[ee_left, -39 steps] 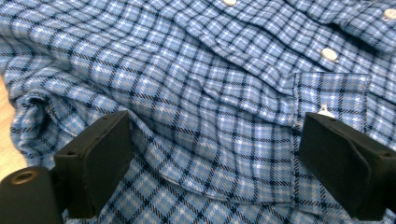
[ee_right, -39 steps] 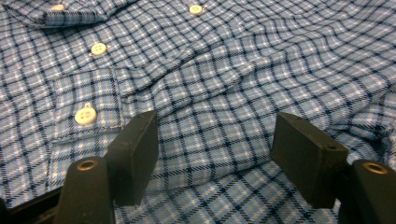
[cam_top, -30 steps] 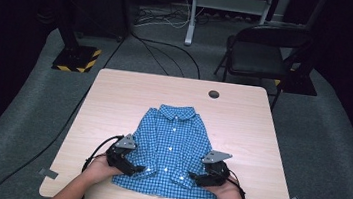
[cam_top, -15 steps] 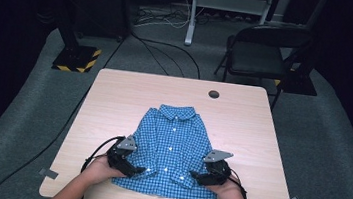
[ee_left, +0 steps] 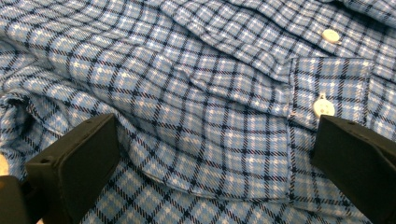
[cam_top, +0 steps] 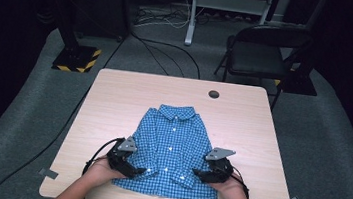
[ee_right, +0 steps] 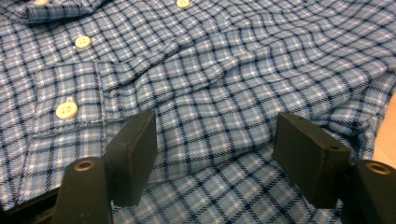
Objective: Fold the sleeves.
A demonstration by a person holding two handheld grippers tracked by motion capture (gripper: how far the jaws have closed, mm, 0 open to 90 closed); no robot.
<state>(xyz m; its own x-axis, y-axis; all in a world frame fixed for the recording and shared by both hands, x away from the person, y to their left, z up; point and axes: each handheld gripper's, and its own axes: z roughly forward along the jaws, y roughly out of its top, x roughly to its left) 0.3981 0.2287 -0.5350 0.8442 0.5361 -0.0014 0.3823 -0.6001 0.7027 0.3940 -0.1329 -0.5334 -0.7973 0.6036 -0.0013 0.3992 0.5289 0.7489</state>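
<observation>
So the blue checked shirt (cam_top: 171, 147) was lying flat on the wooden table (cam_top: 114, 97), buttoned side up, sitting toward the person's edge and roughly centred side to side. Its long axis ran straight away from the person: collar (cam_top: 176, 112) pointing at the far edge, toward the little dark round cap (cam_top: 214, 94) set in the tabletop, and the hem at the near edge. The row of white buttons followed that same line down the middle. Both sleeves were folded in over the front, cuffs lying across the lower body of the shirt.

Left gripper (cam_top: 132, 167) was down at the lower left of the shirt, right gripper (cam_top: 201, 174) at the lower right, both aimed inward at each other across the hem end.

From the left gripper view, the jaws stood wide apart with a rumpled fold of sleeve fabric and a buttoned cuff (ee_left: 327, 93) lying between them, pads not squeezing anything, so that one was released. The right gripper's jaws had just been closing in a bit, and in the right gripper view a ridge of checked cloth (ee_right: 210, 126) sat between them, but there was daylight on both sides of the pads, so not clamped yet either. A cuff with a white button (ee_right: 67, 110) lay just off to the left jaw's side.
</observation>
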